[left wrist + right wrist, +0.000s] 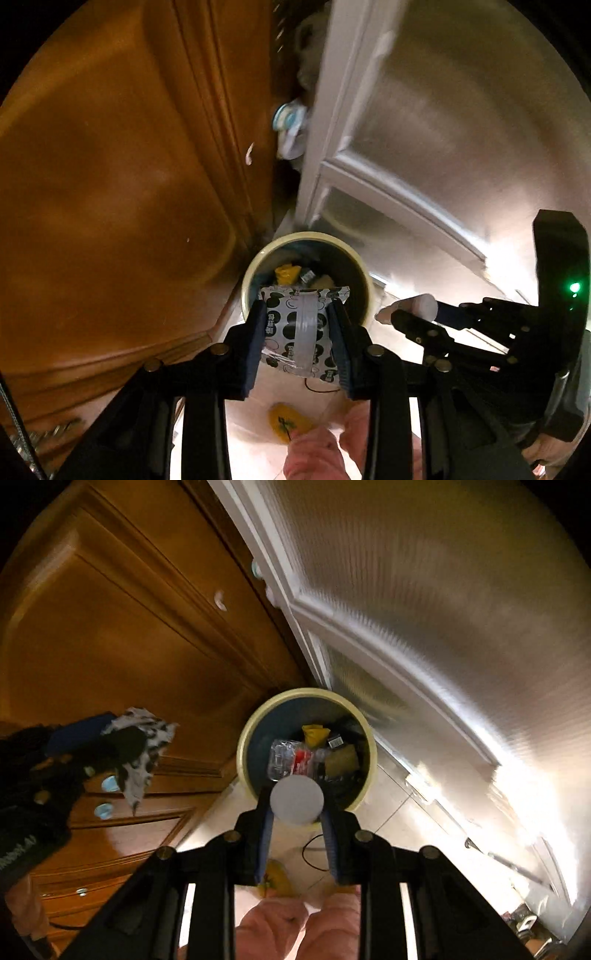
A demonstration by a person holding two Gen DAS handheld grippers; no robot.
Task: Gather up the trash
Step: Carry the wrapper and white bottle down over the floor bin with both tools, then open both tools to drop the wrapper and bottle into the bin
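Note:
A round trash bin with a cream rim (255, 266) (243, 738) stands on the floor straight below both grippers. A crushed clear bottle (291, 760) and yellow wrappers (314, 734) lie inside it. My left gripper (297, 304) (122, 738) is shut on a black-and-white patterned packet (284, 332) (147, 746), held just over the bin's near rim. To its right, my right gripper (297, 794) (397, 314) is shut on a white cup (295, 806) (417, 304), seen end-on above the bin's near edge.
Brown wooden cabinet doors (110, 627) rise on the left. A white door with frosted glass (424, 609) is on the right; the bin sits in the corner between them. A yellow wrapper (288, 421) and a thin black loop (321, 389) lie on the pale floor. The person's pink-clad legs (295, 923) are below.

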